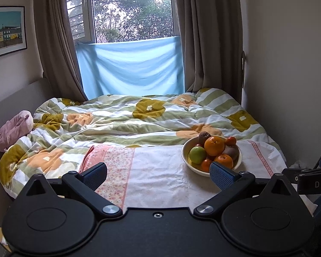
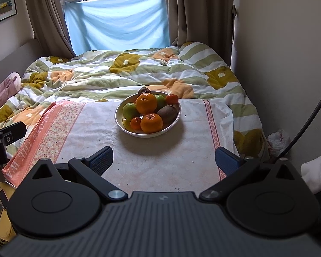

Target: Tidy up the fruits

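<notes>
Both grippers match — left gripper (image 1: pixel 158 174) and right gripper (image 2: pixel 163 159): black bodies, silver pivot screws, blue ribbed pads (image 2: pixel 228 161).

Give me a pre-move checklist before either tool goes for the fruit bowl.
1. Left tool open and empty: ok.
2. Right tool open and empty: ok.
3. Bowl flat on the cloth: ok.
4. Path from right tool to bowl clear: ok.
5. Top orange stable on the pile: cannot tell.
6. Somewhere to sort the fruit into: not ok, none in view.
</notes>
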Demonstrator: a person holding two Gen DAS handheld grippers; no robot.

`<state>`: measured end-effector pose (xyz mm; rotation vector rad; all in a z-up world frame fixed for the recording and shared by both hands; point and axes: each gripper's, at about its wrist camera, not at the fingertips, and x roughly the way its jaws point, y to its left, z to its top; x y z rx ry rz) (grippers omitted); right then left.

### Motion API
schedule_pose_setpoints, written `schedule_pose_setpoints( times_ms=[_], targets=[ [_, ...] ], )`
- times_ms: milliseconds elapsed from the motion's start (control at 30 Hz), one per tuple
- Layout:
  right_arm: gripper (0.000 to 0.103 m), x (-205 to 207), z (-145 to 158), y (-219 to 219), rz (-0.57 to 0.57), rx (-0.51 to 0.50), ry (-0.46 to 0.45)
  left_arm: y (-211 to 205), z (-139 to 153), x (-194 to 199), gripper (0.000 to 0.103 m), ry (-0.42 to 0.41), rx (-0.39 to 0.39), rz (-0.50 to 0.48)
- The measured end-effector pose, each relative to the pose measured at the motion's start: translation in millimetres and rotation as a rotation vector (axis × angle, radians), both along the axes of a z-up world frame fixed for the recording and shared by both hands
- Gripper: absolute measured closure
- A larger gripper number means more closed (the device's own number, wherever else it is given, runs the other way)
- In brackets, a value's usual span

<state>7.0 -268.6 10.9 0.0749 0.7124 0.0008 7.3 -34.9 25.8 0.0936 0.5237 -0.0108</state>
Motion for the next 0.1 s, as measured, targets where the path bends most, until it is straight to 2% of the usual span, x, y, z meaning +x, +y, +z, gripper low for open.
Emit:
schedule_pose_setpoints(
  times_ms=[100],
  targets=[
    [0.000, 3.9, -1.8, 1.7, 0.004, 0.003, 0.008, 2.9, -1.2, 4.0, 0.000, -0.003, 0.009, 0.029]
  ],
)
